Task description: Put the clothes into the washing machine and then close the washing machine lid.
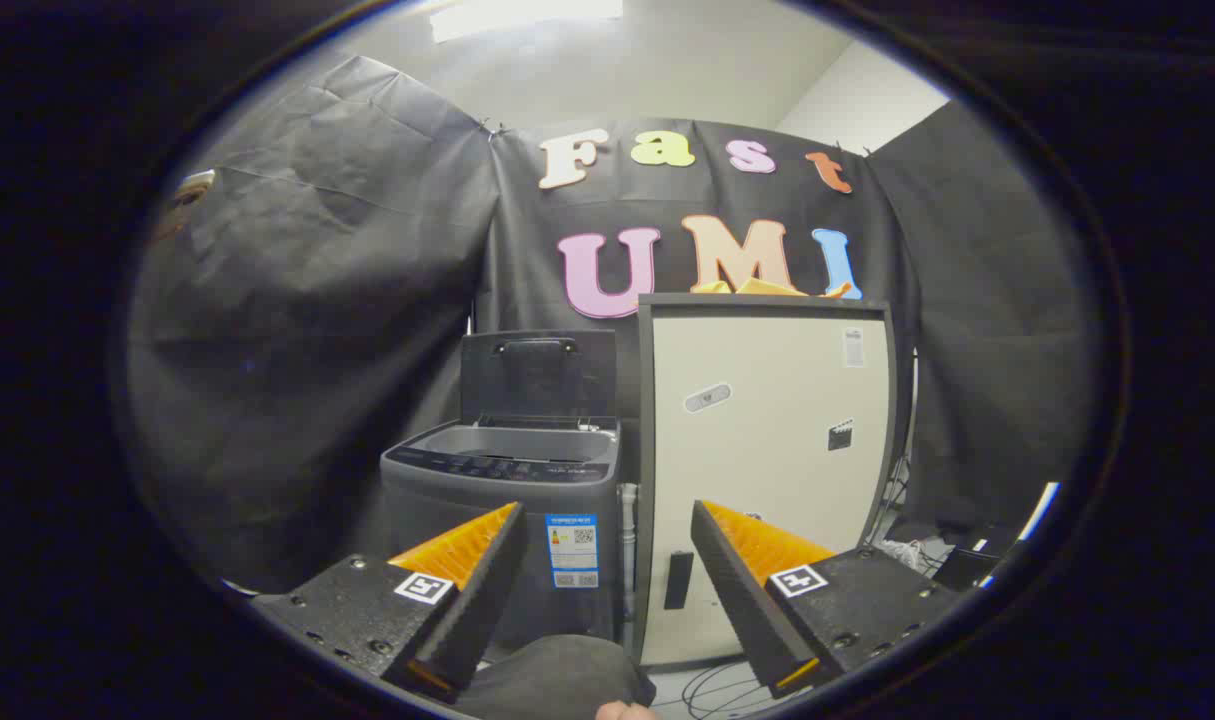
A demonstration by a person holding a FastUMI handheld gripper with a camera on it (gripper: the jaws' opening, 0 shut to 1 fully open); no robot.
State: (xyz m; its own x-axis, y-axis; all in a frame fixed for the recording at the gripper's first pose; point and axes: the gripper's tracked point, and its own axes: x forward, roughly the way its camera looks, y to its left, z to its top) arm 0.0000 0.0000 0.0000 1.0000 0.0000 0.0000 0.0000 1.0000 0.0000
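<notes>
The claw (607, 520) has screwed mounts bearing square coded tags and ribbed wedge fingers (467, 545).

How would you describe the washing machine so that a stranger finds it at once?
Beyond the open gripper stands a tall cream cabinet. The washing machine is the lower dark grey box beside it, and its lid alone stands raised.

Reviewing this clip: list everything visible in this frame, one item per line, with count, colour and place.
washing machine: one, dark grey, beyond the fingers beside the cabinet.
lid: one, dark grey, raised upright behind the tub.
cabinet: one, cream door with dark frame, right beside the washing machine.
yellow cloth: one, yellow, on top of the cabinet.
drain hose: one, grey, between washing machine and cabinet.
cables: several, dark, on the floor beneath the cabinet.
dark cloth: one, dark grey, low between the fingers.
gripper: one, fingers open, holding nothing.
</notes>
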